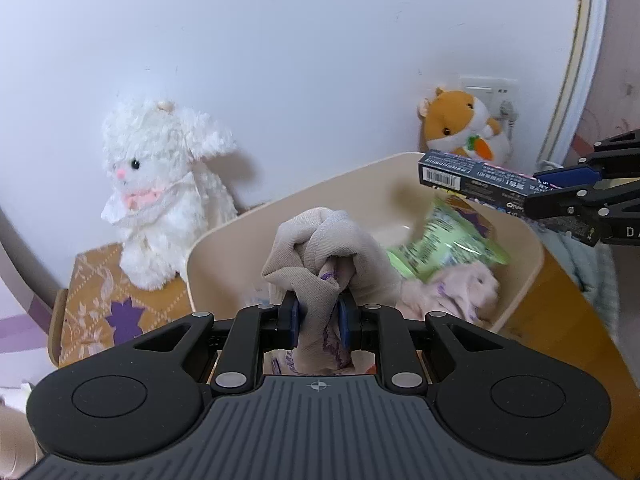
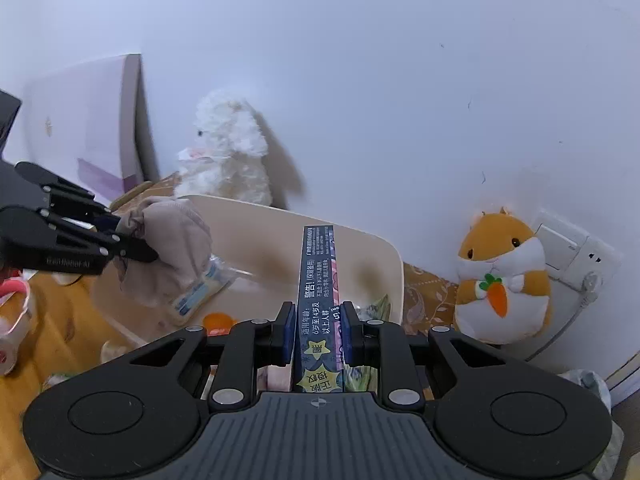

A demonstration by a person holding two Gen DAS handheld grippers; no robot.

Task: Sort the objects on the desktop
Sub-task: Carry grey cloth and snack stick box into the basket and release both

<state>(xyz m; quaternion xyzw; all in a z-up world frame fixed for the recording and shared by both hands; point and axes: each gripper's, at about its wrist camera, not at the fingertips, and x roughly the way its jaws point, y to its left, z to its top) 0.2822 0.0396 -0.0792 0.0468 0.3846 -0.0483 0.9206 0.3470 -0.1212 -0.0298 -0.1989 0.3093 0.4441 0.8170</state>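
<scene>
Bin of cream plastic [image 1: 516, 236] lies right under both claws: left gripper [image 1: 319, 312] pinches a bunched beige cloth [image 1: 320, 252] above its near side, right gripper [image 2: 316, 330] clamps a long dark-blue cardboard box [image 2: 318, 280] pointing across its rim.

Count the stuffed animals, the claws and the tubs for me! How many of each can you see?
Stuffed animals: 2, the white bunny and the orange hamster.
Claws: 2, the left claw shut on the beige cloth, the right claw shut on the dark blue box.
Tubs: 1, the cream tub.
Total: 5.
</scene>
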